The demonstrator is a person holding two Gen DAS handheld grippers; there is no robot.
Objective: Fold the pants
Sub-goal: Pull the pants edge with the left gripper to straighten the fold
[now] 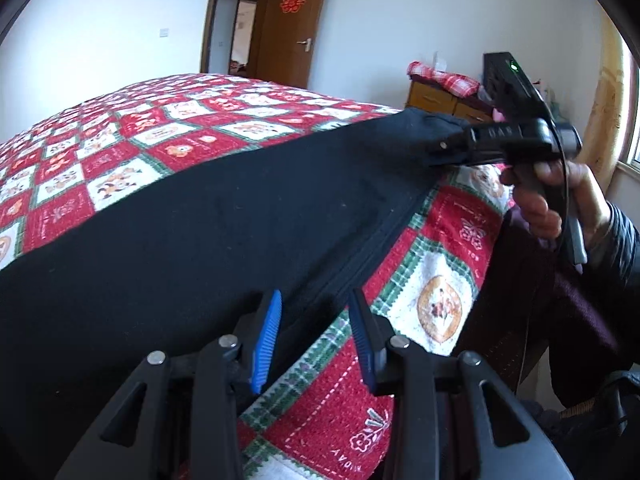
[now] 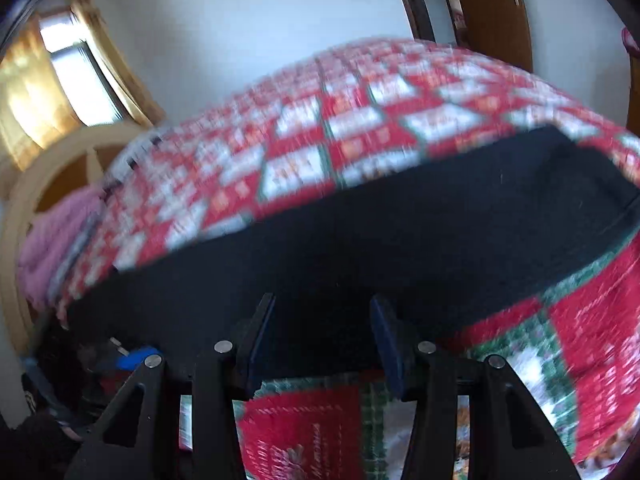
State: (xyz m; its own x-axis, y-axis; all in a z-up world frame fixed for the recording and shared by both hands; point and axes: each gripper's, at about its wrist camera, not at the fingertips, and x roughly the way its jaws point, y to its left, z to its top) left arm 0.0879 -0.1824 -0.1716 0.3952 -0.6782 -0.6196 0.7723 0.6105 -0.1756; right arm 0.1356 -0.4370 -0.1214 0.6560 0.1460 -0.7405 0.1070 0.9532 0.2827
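Observation:
Black pants (image 1: 208,232) lie stretched across the red, white and green patterned bedspread (image 1: 132,136). My left gripper (image 1: 316,332) is open, its blue pads (image 1: 266,340) on either side of the pants' near seam edge. My right gripper (image 1: 444,152) shows in the left wrist view at the pants' far corner, where the cloth is lifted into its tip. In the blurred right wrist view the right gripper (image 2: 320,340) has its jaws apart around the pants' edge (image 2: 360,248).
The bed fills most of both views. A brown door (image 1: 292,28) stands open at the back. A wooden cabinet (image 1: 436,98) with a red checked cloth is at the right. A window with yellow curtains (image 2: 48,92) and a pink cloth (image 2: 56,240) are at the bed's far side.

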